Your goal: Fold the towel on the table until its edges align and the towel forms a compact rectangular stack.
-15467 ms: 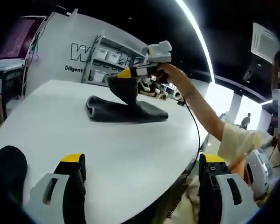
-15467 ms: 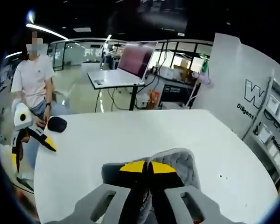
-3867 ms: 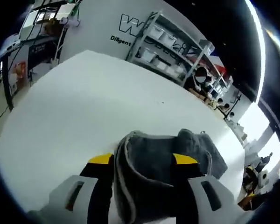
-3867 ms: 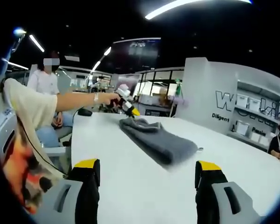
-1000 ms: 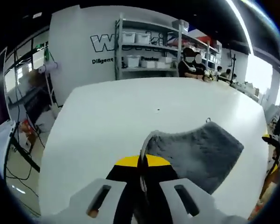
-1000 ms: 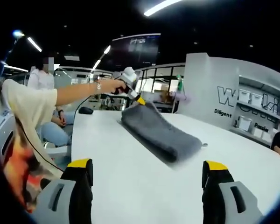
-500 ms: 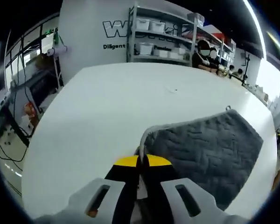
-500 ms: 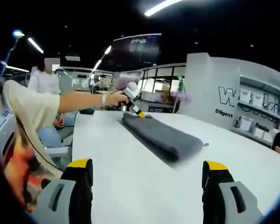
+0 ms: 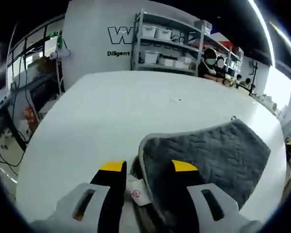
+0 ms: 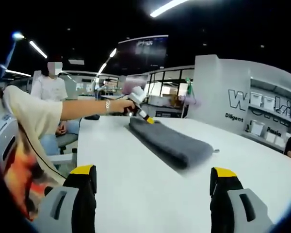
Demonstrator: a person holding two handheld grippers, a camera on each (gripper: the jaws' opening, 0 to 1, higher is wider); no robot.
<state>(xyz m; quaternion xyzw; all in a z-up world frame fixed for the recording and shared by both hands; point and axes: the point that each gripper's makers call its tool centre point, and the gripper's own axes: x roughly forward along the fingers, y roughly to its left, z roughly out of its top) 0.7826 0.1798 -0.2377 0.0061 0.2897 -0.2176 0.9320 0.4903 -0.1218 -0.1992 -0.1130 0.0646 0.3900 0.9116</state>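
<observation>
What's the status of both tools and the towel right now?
Left tool open at towel corner. Right tool open, clear. Towel folded flat on table. Nothing obstructing.

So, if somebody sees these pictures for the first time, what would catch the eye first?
Probably the grey towel, folded into a long flat stack on the white table. Next, the left gripper: its yellow-tipped jaws stand open around the towel's near edge, by a small white tag. The right gripper hangs open, away from the towel.

Folded grey towel (image 10: 172, 142) on white table (image 10: 150, 189), left gripper (image 10: 149, 120) at its far end
</observation>
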